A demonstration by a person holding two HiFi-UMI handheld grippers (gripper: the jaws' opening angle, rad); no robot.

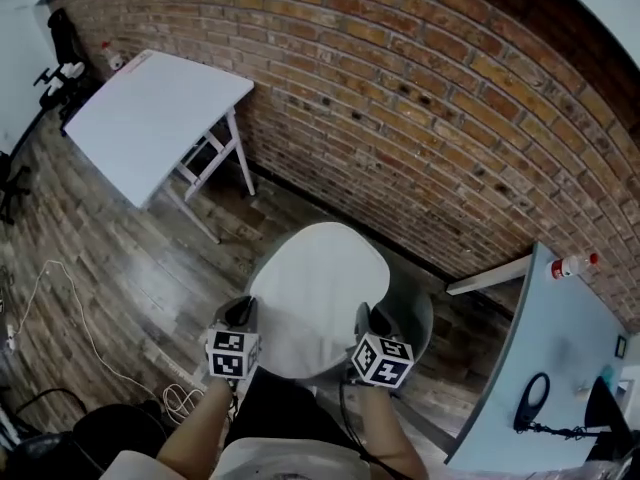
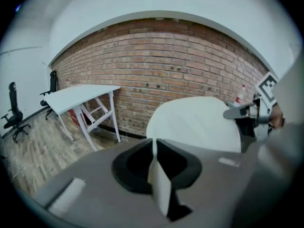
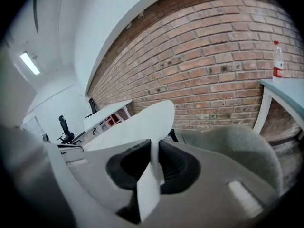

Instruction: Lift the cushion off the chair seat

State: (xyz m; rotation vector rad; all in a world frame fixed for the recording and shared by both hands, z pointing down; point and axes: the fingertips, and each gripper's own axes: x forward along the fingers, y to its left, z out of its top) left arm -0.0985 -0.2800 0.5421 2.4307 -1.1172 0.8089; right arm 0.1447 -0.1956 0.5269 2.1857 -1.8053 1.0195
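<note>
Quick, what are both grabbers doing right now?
Left gripper: closed, holding the white cushion by its edge.
Right gripper: closed, holding the same cushion.
</note>
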